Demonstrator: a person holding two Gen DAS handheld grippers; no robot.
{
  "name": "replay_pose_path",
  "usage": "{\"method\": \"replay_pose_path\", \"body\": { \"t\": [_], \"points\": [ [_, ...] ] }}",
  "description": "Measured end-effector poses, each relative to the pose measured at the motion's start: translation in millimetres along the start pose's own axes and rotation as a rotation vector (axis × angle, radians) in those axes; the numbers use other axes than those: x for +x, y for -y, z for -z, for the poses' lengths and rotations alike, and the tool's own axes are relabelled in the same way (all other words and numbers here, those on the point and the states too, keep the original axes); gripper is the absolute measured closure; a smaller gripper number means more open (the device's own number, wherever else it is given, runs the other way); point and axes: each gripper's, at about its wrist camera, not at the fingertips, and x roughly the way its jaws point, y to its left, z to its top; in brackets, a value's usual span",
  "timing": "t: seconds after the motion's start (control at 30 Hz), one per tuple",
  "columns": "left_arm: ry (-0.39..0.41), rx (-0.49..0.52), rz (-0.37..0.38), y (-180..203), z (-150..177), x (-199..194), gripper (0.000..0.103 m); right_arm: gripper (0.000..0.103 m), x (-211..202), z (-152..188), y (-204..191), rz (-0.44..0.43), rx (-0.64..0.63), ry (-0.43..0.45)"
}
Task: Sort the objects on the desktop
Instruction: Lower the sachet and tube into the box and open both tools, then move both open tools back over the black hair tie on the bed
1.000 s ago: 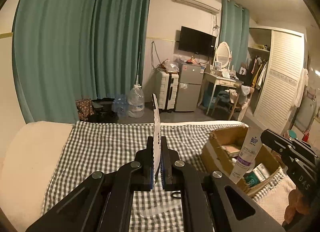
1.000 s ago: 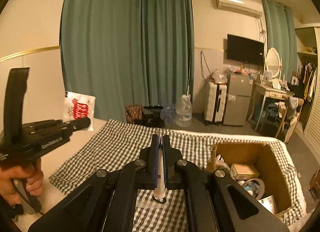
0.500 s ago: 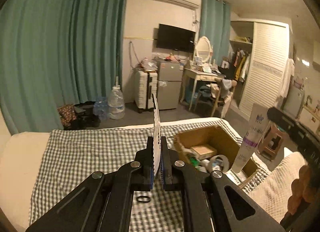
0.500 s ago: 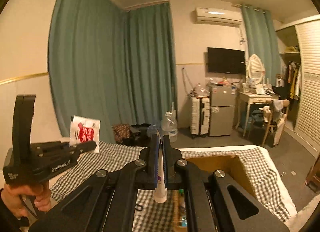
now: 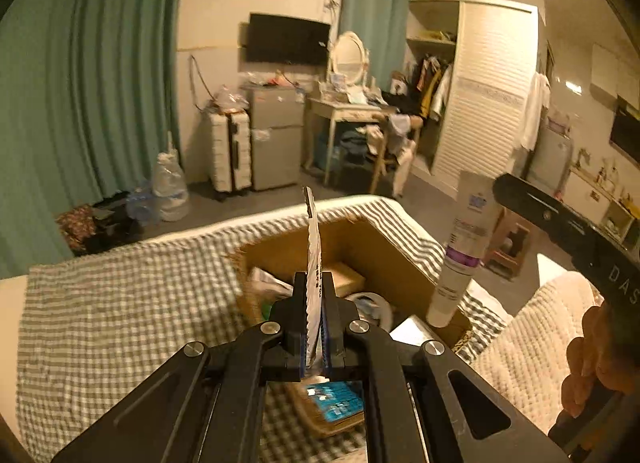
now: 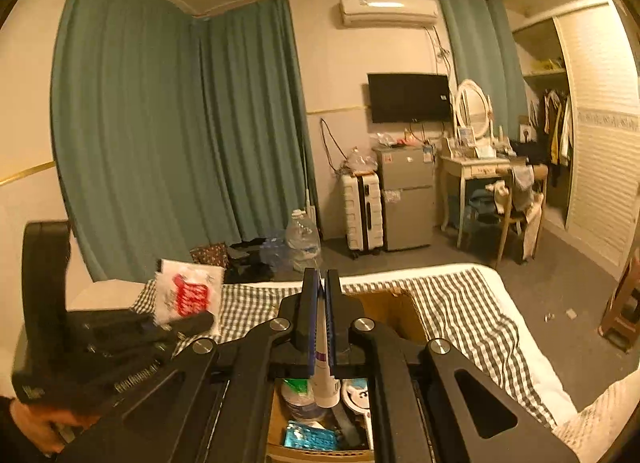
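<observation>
Both grippers hang over the cardboard box point(image 5: 384, 247) for drop-off: left gripper point(image 5: 313, 327) jaws pinching a sachet point(image 5: 313, 239) edge-on, right gripper point(image 6: 320, 327) jaws pinching a tube point(image 6: 324, 379) cap-down.

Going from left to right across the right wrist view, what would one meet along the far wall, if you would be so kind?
Water jug → white suitcase → small fridge → dressing table → wardrobe.

Grey-and-white checked bedspread point(image 5: 120, 303); brown cardboard box point(image 5: 384, 247); white tube point(image 5: 460, 259) with a purple band; white sachet point(image 6: 188, 295) printed red; teal curtains point(image 6: 160, 143); black television point(image 6: 408, 97); white suitcase point(image 6: 362, 215); grey fridge point(image 6: 406, 195)
</observation>
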Motion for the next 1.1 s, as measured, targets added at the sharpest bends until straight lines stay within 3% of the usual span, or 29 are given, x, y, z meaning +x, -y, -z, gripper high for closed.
{"method": "replay_pose_path", "body": {
  "t": [0.3, 0.37, 0.43, 0.53, 0.6, 0.67, 0.77, 0.83, 0.93, 1.0, 1.1],
  "points": [
    [-0.127, 0.007, 0.039, 15.1, 21.8, 77.5, 0.094, 0.100, 48.2, 30.9, 41.4, 0.010, 0.075, -0.113],
    [-0.142, -0.006, 0.039, 13.7, 24.3, 87.4, 0.090, 0.099, 55.9, 36.3, 46.2, 0.022, 0.091, -0.126],
    [-0.148, -0.030, 0.041, 7.1, 30.6, 92.5, 0.076, 0.099, 63.3, 38.6, 50.7, 0.027, 0.105, -0.136],
    [-0.140, -0.057, 0.035, -4.4, 34.2, 91.3, 0.066, 0.096, 65.3, 38.3, 49.3, 0.041, 0.103, -0.130],
    [-0.128, -0.076, 0.027, -13.3, 33.3, 85.0, 0.057, 0.078, 66.2, 36.3, 47.0, 0.041, 0.099, -0.121],
    [-0.112, -0.094, 0.019, -21.5, 28.3, 76.8, 0.055, 0.064, 62.4, 34.4, 40.8, 0.038, 0.090, -0.106],
    [-0.081, -0.110, 0.004, -34.8, 21.2, 57.1, 0.052, 0.064, 54.4, 29.2, 30.1, 0.038, 0.067, -0.087],
    [-0.049, -0.117, -0.013, -43.3, 16.0, 38.9, 0.045, 0.062, 48.5, 26.2, 24.6, 0.038, 0.056, -0.069],
    [-0.003, -0.127, -0.044, -60.6, 8.2, 9.4, 0.038, 0.049, 36.2, 20.8, 12.3, 0.027, 0.045, -0.034],
    [0.029, -0.132, -0.072, -72.3, 5.2, -9.2, 0.028, 0.029, 26.9, 17.6, 2.6, 0.021, 0.040, -0.004],
    [0.079, -0.148, -0.112, -89.7, 2.7, -36.2, 0.017, 0.009, 16.3, 11.4, -11.2, -0.002, 0.043, 0.036]
  ]
}}
